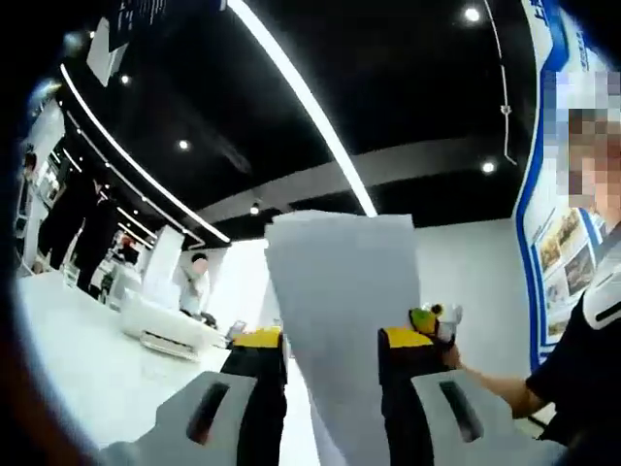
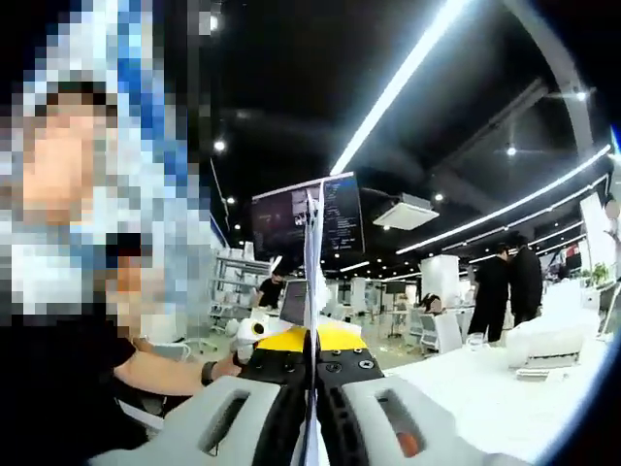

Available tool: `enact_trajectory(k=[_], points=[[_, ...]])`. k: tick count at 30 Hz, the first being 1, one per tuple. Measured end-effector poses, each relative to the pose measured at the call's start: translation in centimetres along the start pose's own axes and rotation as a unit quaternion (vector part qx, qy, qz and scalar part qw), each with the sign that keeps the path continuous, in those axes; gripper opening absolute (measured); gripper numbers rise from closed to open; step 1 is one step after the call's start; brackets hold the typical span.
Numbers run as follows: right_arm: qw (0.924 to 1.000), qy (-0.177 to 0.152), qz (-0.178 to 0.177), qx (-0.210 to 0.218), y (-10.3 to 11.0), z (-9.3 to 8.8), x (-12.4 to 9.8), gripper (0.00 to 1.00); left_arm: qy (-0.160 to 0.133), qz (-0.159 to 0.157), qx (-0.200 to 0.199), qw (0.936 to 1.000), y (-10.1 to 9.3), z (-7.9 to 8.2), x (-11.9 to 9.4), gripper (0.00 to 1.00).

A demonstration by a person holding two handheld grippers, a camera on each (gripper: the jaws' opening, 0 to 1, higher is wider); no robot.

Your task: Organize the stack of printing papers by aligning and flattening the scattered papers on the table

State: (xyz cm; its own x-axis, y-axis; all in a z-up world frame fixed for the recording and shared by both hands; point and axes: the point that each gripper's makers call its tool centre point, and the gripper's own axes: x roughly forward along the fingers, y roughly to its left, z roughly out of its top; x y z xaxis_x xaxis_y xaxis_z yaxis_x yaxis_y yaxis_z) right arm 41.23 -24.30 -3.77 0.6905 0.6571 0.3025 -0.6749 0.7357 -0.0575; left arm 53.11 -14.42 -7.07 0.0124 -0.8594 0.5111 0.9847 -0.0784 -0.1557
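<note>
The paper (image 1: 340, 320) stood upright in the air between both grippers; it looked light, thin and floppy, so I judge it best held near the lower edge. The left gripper (image 1: 335, 388) had its fingers parted with the sheet's broad face between them, grip uncertain. The right gripper (image 2: 310, 388), fingers closed, pinched the paper (image 2: 312, 282) edge-on, and showed the tabletop (image 2: 485, 388) at 4 o'clock.

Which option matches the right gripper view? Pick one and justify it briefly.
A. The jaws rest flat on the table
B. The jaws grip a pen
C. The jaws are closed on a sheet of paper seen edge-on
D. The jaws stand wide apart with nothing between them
C: in the right gripper view the right gripper has its jaws pressed together on the paper, which rises from between them as a thin upright edge.
</note>
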Motion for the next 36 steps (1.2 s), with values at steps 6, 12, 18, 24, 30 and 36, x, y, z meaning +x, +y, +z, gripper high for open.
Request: enact_trajectory(k=[6, 12, 18, 24, 30, 36], points=[[0.9997, -0.007, -0.009, 0.019, -0.6, -0.5, -0.4, 0.0, -0.005, -0.003, 0.032, 0.9995, -0.7, 1.3, -0.2, 0.07], [0.9997, -0.014, -0.012, 0.018, -0.7, -0.5, -0.3, 0.0, 0.006, 0.019, 0.103, 0.9945, -1.3, 2.1, 0.2, 0.06], [0.9995, 0.001, -0.029, -0.013, -0.1, -1.5, 0.0, 0.0, 0.012, 0.037, 0.145, 0.9886, -1.5, 2.3, 0.2, 0.06], [0.9961, 0.023, -0.083, -0.017, -2.0, -2.8, -0.2, 0.0, 0.029, 0.048, 0.175, 0.983, -1.4, 1.4, 0.2, 0.06], [0.9886, 0.044, -0.121, -0.078, -3.3, -3.8, -0.2, 0.0, 0.031, 0.051, 0.166, 0.9844, -1.1, 0.7, 0.3, 0.06], [0.9874, 0.047, -0.13, -0.077, -4.0, -4.9, -0.5, 0.0, 0.033, 0.057, 0.161, 0.9848, -0.7, 0.1, 0.0, 0.06]])
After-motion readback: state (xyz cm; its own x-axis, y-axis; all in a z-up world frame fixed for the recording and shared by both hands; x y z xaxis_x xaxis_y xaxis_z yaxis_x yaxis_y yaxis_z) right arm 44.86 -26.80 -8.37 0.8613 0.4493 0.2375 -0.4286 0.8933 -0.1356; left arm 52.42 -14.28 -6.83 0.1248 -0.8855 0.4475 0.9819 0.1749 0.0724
